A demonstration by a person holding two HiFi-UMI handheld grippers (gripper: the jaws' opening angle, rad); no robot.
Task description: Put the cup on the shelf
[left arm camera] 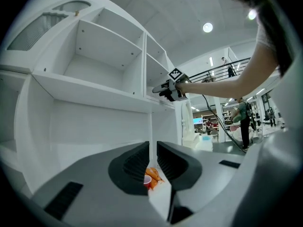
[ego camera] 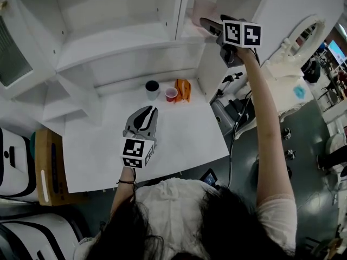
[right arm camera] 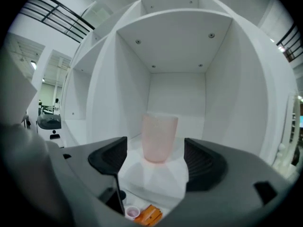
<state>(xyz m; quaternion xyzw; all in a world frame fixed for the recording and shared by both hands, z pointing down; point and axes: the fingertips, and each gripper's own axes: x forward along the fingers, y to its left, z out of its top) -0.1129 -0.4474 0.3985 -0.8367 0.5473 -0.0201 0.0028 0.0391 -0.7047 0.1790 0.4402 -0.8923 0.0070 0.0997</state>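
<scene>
A translucent pink cup point(right arm camera: 159, 138) stands upright on the floor of an upper white shelf point(right arm camera: 142, 174) compartment. My right gripper point(right arm camera: 156, 157) is open, its jaws a little short of the cup on either side and not touching it. From the head view the pink cup point(ego camera: 201, 10) is in the shelf's upper right compartment, with the right gripper point(ego camera: 207, 25) held up to it at arm's length. My left gripper point(ego camera: 142, 119) hovers low over the white table point(ego camera: 184, 140), jaws shut with nothing between them. The left gripper point(left arm camera: 152, 162) points at the shelf unit.
At the back of the table stand a dark cup point(ego camera: 152, 88), a small red cup point(ego camera: 171, 94) and an orange packet point(ego camera: 183, 90). A cardboard box point(ego camera: 49, 167) sits left of the table. Cables and a black stand point(ego camera: 233, 110) are on its right.
</scene>
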